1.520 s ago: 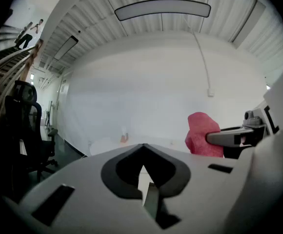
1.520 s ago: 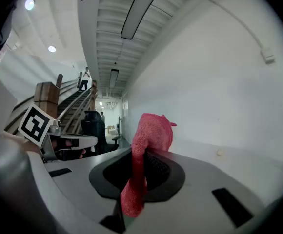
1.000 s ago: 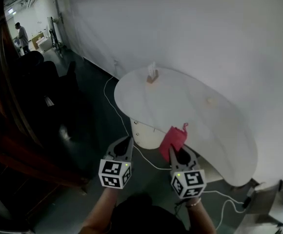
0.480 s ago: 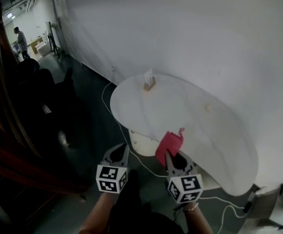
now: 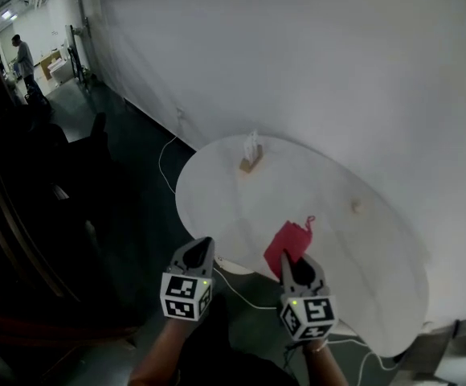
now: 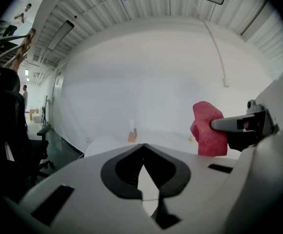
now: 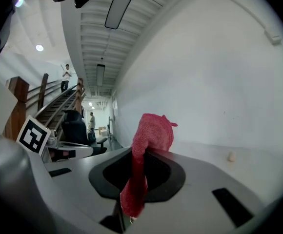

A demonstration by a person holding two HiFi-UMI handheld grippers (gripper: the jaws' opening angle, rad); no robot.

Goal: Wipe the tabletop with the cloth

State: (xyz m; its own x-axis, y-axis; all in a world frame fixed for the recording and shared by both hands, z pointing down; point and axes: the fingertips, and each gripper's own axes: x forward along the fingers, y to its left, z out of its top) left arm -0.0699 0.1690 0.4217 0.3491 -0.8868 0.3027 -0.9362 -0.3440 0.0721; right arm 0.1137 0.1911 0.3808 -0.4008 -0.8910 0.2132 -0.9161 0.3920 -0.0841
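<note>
The jaws of my right gripper (image 7: 142, 151) are pinched together on the red cloth (image 7: 153, 130). One end of the cloth bunches up and stands above the jaw tips, and the other end hangs down through the gap behind them. In the head view the cloth (image 5: 288, 243) sits over the near edge of the white counter (image 5: 329, 175). I cannot tell whether it touches the surface.

To the left of the cloth, and apart from it, my left gripper (image 6: 143, 146) has its jaws closed tip to tip with nothing between them. It hangs off the counter's near edge, above the dark floor, level with the right gripper.

Beyond the cloth and a little to its left, a small wooden card stand (image 5: 251, 159) holding a white card sits upright near the counter's far edge. Beyond the cloth to its right lies a small pale lump (image 5: 356, 207), alone on the bare top. Below the cloth, a white cable (image 5: 245, 297) trails across the floor under the counter's rim. A plain white wall (image 5: 313, 63) rises behind the counter. Far off to the left of the cloth, at the end of the room, stands a person (image 5: 20, 55).
</note>
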